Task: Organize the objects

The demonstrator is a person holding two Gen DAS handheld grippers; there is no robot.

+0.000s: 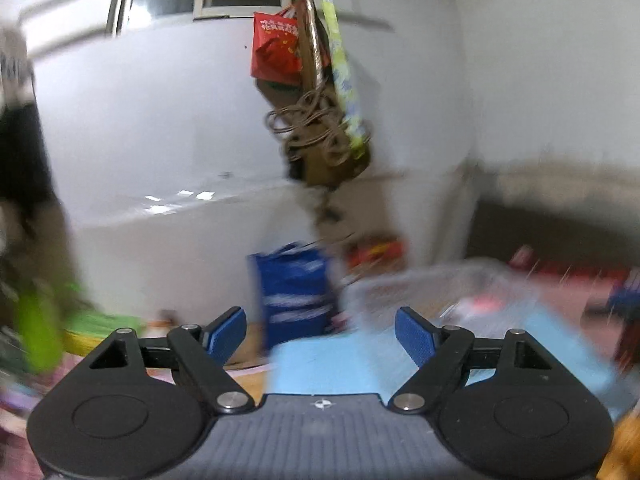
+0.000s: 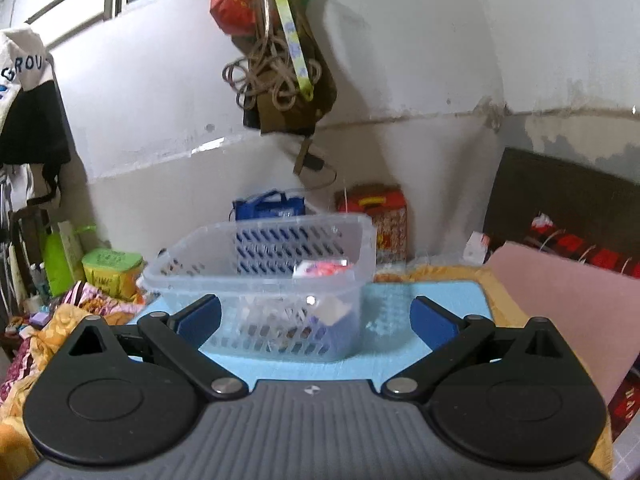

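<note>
A clear plastic basket (image 2: 276,280) with slotted walls stands on a light blue mat (image 2: 400,308) spread over a cluttered surface. Inside it lie several small packets: a red-and-white one (image 2: 324,269) rests high against the far right wall, and white and dark wrappers (image 2: 304,320) cover the bottom, too jumbled behind the slots to tell apart.

Seen from the right wrist, the right gripper (image 2: 316,318) has its blue-padded fingers spread wide and empty. The basket sits just beyond them and a little to the left, its near wall showing between the pads without touching either one.

The left wrist view is heavily blurred. The left gripper (image 1: 320,338) also has its fingers parted with nothing between them. There the basket (image 1: 424,292) appears as a pale smear on the mat (image 1: 340,364), beyond the right-hand finger and clear of both pads.

Against the far wall stand a blue shopping bag (image 2: 270,208) and a red printed box (image 2: 380,220). Above them hang a red bag (image 2: 234,0) and a brown bag with coiled rope (image 2: 280,76). A pink board (image 2: 568,312) lies to the right of the mat, and a green-lidded tub (image 2: 112,268) to the left.
</note>
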